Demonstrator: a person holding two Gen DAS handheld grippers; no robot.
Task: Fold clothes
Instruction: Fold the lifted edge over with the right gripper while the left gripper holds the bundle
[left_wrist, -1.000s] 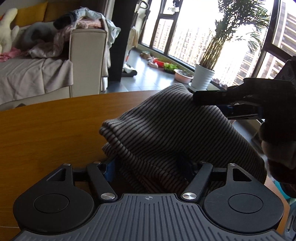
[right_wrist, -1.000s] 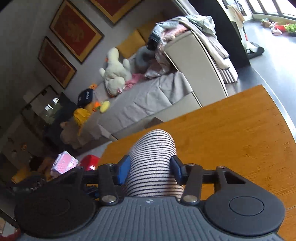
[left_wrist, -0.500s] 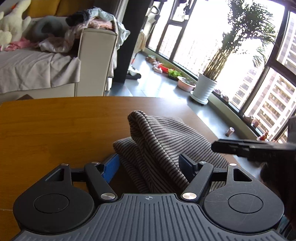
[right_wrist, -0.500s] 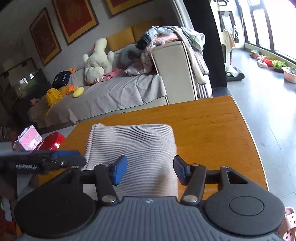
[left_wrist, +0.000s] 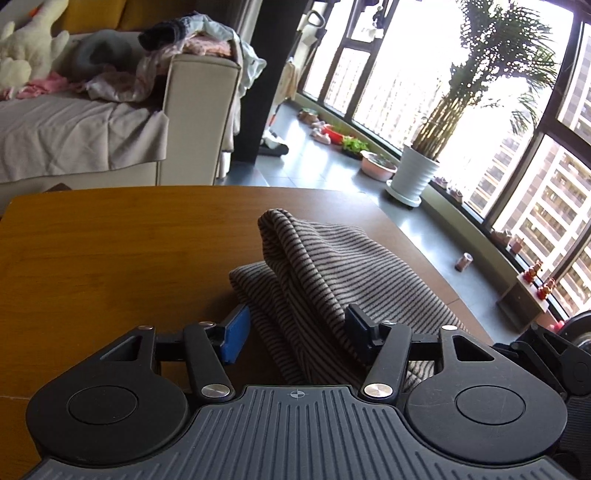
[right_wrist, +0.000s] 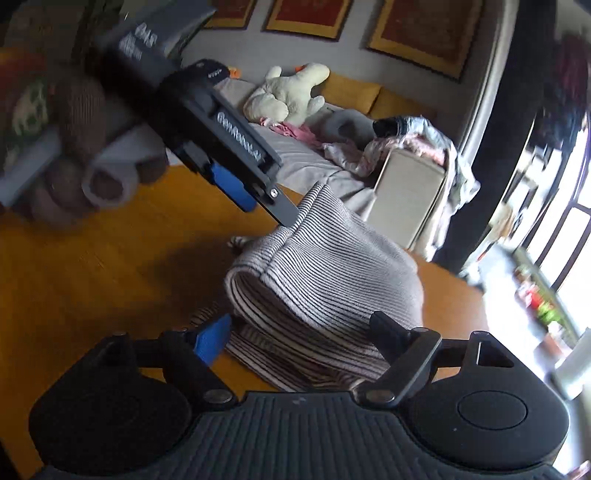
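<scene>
A grey-and-black striped garment (left_wrist: 332, 273) lies folded in a thick bundle on the wooden table (left_wrist: 110, 258). My left gripper (left_wrist: 297, 328) is open, its blue-padded fingers either side of the bundle's near edge, not pinching it. In the right wrist view the same garment (right_wrist: 332, 273) sits between the fingers of my open right gripper (right_wrist: 299, 332). There the left gripper (right_wrist: 266, 203), held by a gloved hand (right_wrist: 92, 147), comes in from the upper left, one fingertip at the bundle's top fold. The right gripper's body (left_wrist: 554, 354) shows at the left view's right edge.
The table's rounded far edge (left_wrist: 388, 206) drops off to a tiled floor with a potted plant (left_wrist: 417, 177) by the windows. A sofa (left_wrist: 110, 147) piled with clothes and a plush toy (right_wrist: 288, 96) stands beyond the table. Bare wood lies left of the garment.
The garment has come down from a raised drape into a lower bundle on the table. The right gripper's view has swung to face the left gripper, and its fingers stand a little wider.
</scene>
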